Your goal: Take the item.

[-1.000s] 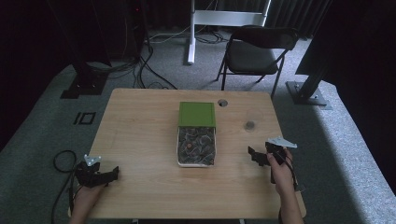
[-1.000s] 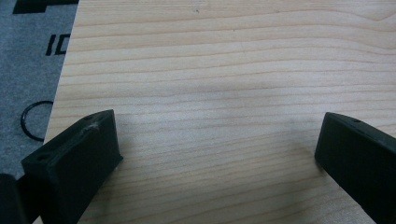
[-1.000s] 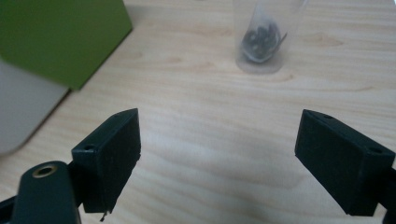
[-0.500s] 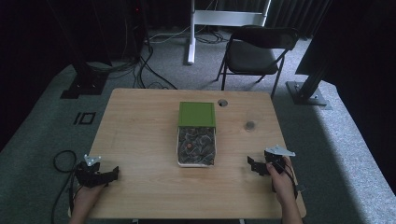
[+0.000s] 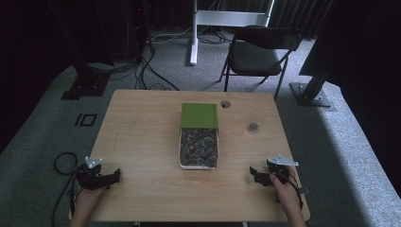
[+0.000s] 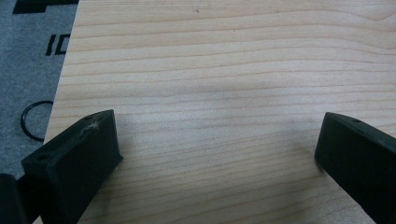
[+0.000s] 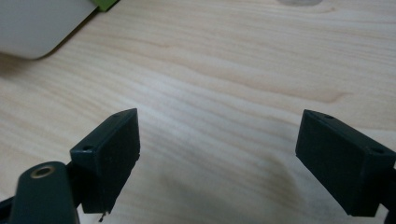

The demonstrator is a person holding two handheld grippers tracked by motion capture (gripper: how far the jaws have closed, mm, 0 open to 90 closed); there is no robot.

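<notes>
Grey carpet surrounds your pale wooden counter (image 5: 142, 127); the white rectangular tray with a green lid (image 5: 199, 135) sits mid-counter, well apart from your left tongs (image 5: 113, 176) and right tongs (image 5: 254, 174), both spread empty.

The tray (image 5: 199, 149) lies at the centre of the counter (image 5: 142, 132), with the lid (image 5: 199, 116) directly behind it, touching. The left gripper (image 5: 113, 177) rests near the front-left corner; the right gripper (image 5: 254, 175) near the front-right corner.

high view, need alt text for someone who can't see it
A white tray of small dark parts, its green lid slid toward the far end, sits mid-table. The left gripper and right gripper rest open at the near corners.
</notes>
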